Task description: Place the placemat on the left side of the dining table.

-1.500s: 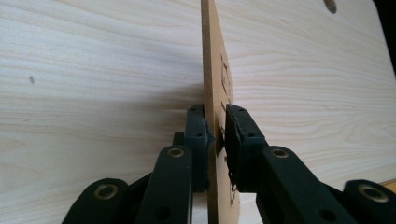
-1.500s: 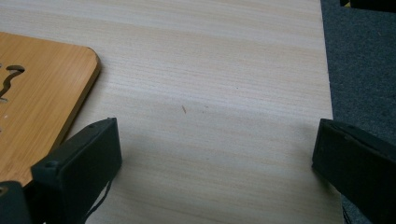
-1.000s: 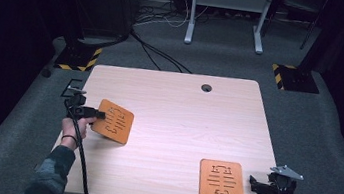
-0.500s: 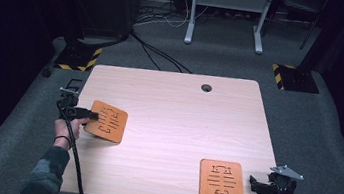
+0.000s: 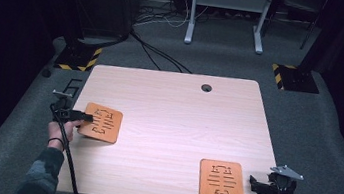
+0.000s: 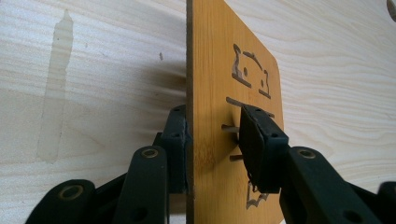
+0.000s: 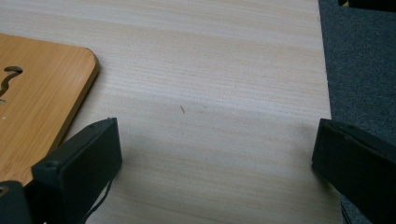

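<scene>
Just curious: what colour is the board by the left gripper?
Orange-brown wood board with cut-out slots, clearest in the left gripper view.

My left tongs (image 6: 212,140) cover the lower cutouts of the board (image 6: 224,93) I straddle. In my right gripper view, the other board (image 7: 37,88) runs off the edge at nine o'clock, its carving cut short.

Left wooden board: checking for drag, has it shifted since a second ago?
Yes. The left wooden board slid toward the table's left edge, between the opening left tongs.
</scene>
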Available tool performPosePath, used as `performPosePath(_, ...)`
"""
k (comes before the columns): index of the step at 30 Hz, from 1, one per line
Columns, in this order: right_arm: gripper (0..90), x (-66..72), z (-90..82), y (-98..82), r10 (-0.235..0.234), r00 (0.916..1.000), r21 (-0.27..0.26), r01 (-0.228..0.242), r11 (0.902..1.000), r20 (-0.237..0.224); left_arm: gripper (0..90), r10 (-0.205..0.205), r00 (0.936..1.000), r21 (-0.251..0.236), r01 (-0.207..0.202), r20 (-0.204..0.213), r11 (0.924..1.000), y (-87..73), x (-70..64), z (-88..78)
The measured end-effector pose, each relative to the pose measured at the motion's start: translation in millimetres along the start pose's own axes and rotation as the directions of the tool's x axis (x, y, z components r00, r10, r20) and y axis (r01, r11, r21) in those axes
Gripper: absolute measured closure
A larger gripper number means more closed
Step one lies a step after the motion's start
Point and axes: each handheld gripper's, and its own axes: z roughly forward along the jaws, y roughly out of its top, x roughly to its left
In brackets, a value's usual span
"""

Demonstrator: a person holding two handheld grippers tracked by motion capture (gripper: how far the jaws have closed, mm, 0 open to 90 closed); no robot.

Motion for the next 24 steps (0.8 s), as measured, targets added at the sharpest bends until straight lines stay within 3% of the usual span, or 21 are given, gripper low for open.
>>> performPosePath(6, 0.6, 0.0, 0.0, 0.0, 0.0, 1.0, 0.0, 0.0, 1.0, 0.001, 59.6, 0.02, 0.9996, 0.021, -0.019, -0.019, 0.9996, -0.4, 2.2, 4.9)
performPosePath(10, 0.6, -0.1, 0.0, 0.0, 0.0, 1.0, 0.0, 0.0, 1.0, 0.001, 58.7, 0.008, 0.9999, 0.031, -0.008, -0.015, 0.9995, -0.4, 3.6, 6.0)
performPosePath(24, 0.6, -0.1, 0.0, 0.1, 0.001, 1.0, 0.0, -0.001, 1.0, 0.001, 54.6, 0.038, 0.9974, 0.028, -0.037, -0.061, 0.999, -0.3, 1.7, 10.9)
